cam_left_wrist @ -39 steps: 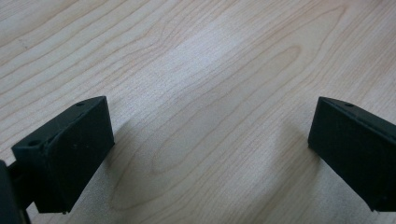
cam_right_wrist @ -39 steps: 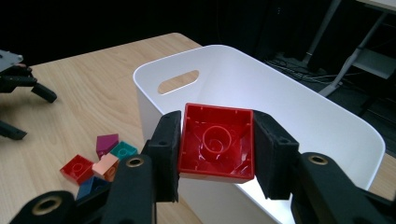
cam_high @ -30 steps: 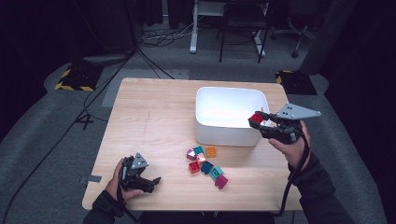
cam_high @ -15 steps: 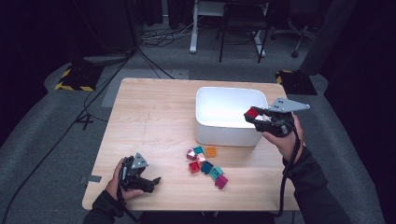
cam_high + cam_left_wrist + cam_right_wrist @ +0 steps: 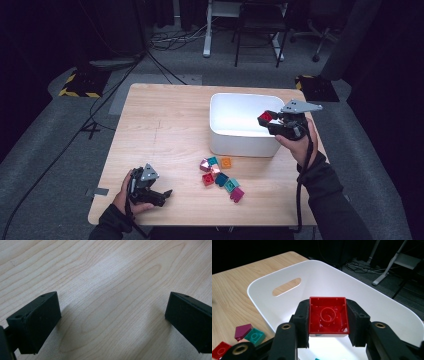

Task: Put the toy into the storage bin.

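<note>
Right gripper view showed the right gripper (image 5: 329, 318) clamped on a red hollow plastic block (image 5: 328, 315) mid-frame, above the white plastic bin (image 5: 374, 305). It was probably light, stiff and slick, best pinched across flat side walls. Lower left in the high view, the left gripper (image 5: 159, 194) stood apart, empty.

Lab or studio space: dark drapes all round, grey carpet, cables (image 5: 165, 47) trailing across floor, hazard-striped floor plates (image 5: 77, 85), lone wooden table (image 5: 165, 130).

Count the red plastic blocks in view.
2. One red plastic block is clamped in the right gripper above the white plastic bin; the other red block lies among loose blocks on the wooden table. More may be hidden in the bin.
</note>
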